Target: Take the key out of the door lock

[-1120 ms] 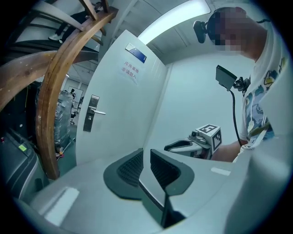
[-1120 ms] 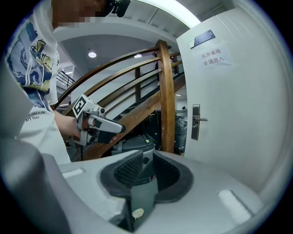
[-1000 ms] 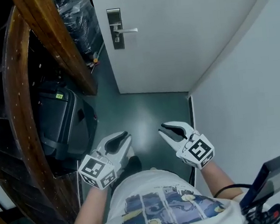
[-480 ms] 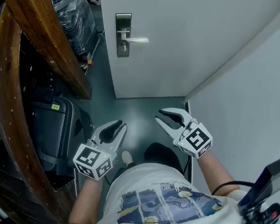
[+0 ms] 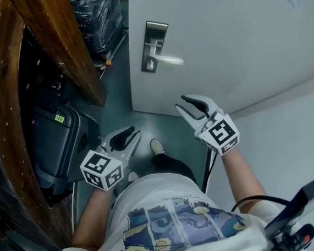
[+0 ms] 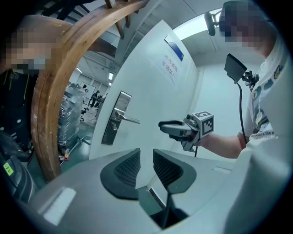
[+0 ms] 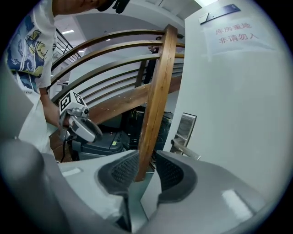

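A metal lock plate (image 5: 154,46) with a lever handle (image 5: 170,60) is on the white door (image 5: 232,43). The key is too small to make out in any view. My right gripper (image 5: 187,104) is raised in front of the door, below and right of the handle. Its jaws are opening with nothing between them. My left gripper (image 5: 129,133) hangs lower and to the left, over the floor. Its jaws are also opening and empty. The left gripper view shows the plate (image 6: 115,118) ahead and the right gripper (image 6: 167,125) beside it. The right gripper view shows the plate (image 7: 185,127).
A curved wooden stair rail (image 5: 9,81) and a slanted wooden beam (image 5: 66,42) stand left of the door. A black case (image 5: 54,143) lies under the rail. A white wall (image 5: 290,137) closes the right side. A paper notice (image 6: 169,64) hangs on the door.
The door and its lock plate have come closer in the head view. The right gripper has risen toward the handle. Both grippers' jaws stand wider than before.
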`<act>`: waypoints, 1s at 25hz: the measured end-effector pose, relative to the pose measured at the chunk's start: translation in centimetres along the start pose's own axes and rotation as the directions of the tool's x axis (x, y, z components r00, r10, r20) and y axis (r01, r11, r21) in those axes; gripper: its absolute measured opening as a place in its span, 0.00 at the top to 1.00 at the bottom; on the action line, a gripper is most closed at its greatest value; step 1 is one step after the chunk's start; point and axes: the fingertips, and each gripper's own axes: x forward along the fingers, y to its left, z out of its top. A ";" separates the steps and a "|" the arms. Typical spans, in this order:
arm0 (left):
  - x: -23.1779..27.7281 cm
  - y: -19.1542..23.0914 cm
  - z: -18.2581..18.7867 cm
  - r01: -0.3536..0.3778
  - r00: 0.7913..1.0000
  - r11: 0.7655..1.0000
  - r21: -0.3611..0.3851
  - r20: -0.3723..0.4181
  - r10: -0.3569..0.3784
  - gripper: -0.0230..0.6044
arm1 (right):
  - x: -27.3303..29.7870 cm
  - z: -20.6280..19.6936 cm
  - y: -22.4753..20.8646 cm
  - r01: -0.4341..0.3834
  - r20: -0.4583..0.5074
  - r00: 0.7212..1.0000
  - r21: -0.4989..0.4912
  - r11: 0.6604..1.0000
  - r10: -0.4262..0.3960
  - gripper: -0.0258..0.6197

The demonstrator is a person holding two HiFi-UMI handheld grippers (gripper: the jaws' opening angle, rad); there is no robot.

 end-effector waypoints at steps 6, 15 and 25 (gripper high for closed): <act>5.3 4.0 1.2 -0.087 0.996 0.994 -0.066 -0.008 0.087 0.78 | 5.4 1.3 -7.8 -0.052 0.015 0.998 -0.084 0.995 0.054 0.77; 11.3 7.9 2.4 -0.161 0.986 0.977 -0.141 0.007 0.164 0.76 | 10.4 0.0 -11.6 -0.209 -0.018 0.978 -0.204 0.956 0.210 0.74; 16.1 11.1 3.4 -0.163 0.979 0.940 -0.301 0.067 0.192 0.74 | 12.6 -1.5 -11.1 -0.316 -0.012 0.947 -0.235 0.919 0.322 0.74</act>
